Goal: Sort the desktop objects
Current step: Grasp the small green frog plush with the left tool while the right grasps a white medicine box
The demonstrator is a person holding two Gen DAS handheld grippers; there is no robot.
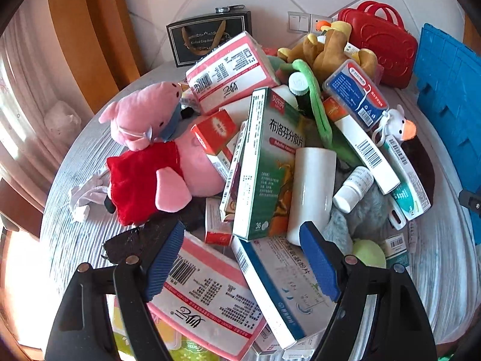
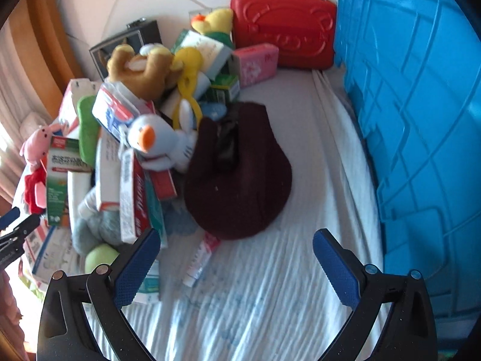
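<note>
Covering the whole surface, a pale striped cloth (image 2: 270, 300) lies under everything, with a white quilted wall and an orange wooden frame behind. Largest on it is the blue crate (image 2: 421, 120), upright at the cloth's right edge; left of the crate stands one red case (image 2: 282, 27) with two handles, and further left of it a black gift bag (image 1: 207, 39) whose gold print begins "Coffee Cup And". The pile of things to sort lies left of the crate: one dark maroon hat (image 2: 240, 174) nearest it, one pink pig toy (image 1: 150, 150) in a red dress at the far side, one brown plush toy (image 1: 324, 48), one small white duck toy (image 1: 396, 123). Two pink tissue packs show, one (image 1: 231, 72) high on the pile, one (image 1: 207, 300) near the camera. A green medicine box (image 1: 270, 162) reads "布洛芬分散片" and "36". A white tube (image 1: 312, 192) leans beside it. The left gripper (image 1: 243, 261) and right gripper (image 2: 237, 267) both hang spread wide, gripping nothing.
</note>
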